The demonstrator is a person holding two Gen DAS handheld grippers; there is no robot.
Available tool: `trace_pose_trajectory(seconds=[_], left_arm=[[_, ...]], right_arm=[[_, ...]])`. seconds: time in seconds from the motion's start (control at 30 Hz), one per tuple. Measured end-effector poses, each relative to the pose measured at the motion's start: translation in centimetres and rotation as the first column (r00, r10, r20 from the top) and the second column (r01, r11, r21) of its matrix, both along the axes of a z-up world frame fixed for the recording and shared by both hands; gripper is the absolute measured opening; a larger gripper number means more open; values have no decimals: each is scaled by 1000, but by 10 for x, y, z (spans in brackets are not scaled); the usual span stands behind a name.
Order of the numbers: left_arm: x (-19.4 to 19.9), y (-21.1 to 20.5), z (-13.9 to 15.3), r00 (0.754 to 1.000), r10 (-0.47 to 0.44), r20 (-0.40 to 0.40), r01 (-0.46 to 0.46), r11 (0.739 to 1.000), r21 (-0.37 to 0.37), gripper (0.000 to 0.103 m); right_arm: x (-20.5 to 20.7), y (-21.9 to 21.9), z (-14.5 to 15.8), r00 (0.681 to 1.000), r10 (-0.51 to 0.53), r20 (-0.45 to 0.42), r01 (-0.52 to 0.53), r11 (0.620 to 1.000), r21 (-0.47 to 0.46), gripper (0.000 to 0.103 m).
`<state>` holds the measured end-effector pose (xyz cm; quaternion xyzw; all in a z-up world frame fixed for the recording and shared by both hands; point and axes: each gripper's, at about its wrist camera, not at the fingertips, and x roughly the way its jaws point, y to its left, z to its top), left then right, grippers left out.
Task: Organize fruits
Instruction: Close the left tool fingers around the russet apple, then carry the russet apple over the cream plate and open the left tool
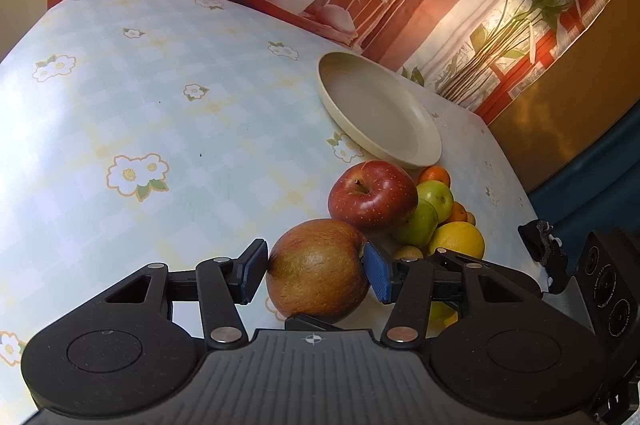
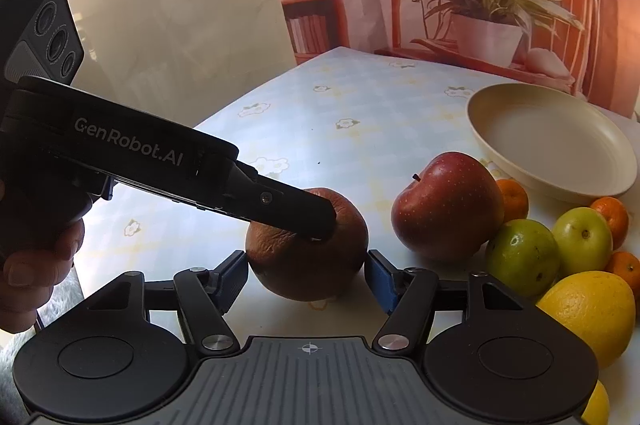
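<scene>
A brownish apple (image 1: 318, 273) sits between the blue pads of my left gripper (image 1: 316, 271), and both pads press on its sides. In the right wrist view the same apple (image 2: 308, 265) rests low on the cloth, with a left gripper finger (image 2: 296, 211) lying across it. My right gripper (image 2: 306, 267) stands open just short of the apple, its pads apart from the skin. Behind are a red apple (image 1: 372, 193), two green apples (image 2: 522, 257), a yellow citrus (image 2: 588, 313) and small mandarins (image 2: 512, 199). A cream plate (image 1: 372, 105) holds nothing.
A floral checked tablecloth (image 1: 160, 105) covers the table, which ends at the right (image 1: 516, 185). A printed backdrop of plants and a chair (image 2: 480, 5) rises behind. A person's hand (image 2: 28, 265) holds the left gripper's handle.
</scene>
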<state>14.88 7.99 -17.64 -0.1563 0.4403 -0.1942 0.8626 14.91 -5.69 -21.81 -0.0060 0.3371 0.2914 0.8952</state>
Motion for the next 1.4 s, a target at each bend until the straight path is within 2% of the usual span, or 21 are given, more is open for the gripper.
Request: trace_pose_trajectory(seconds=[0.27, 0.5, 0.7, 0.9, 1.2, 1.4], left_arm=[[6, -11, 39, 997, -11, 71, 11, 1000, -3, 56], [36, -42, 75, 988, -30, 150, 31, 999, -7, 56], [72, -76, 87, 980, -91, 175, 88, 996, 25, 56], [111, -92, 76, 984, -132, 118, 129, 991, 31, 56], [171, -97, 43, 990, -136, 18, 136, 990, 37, 56], [204, -96, 20, 990, -132, -50, 135, 990, 50, 56]], right_arm=[[0, -12, 38, 995, 9, 99, -8, 1000, -7, 60], [33, -40, 80, 986, 33, 166, -22, 997, -68, 60], [66, -66, 91, 977, 30, 210, -8, 994, -108, 60], [101, -82, 78, 985, 0, 170, 17, 995, -99, 60], [162, -98, 46, 997, -18, 79, 24, 997, -76, 60], [197, -93, 25, 1000, -11, 26, 14, 992, -122, 60]])
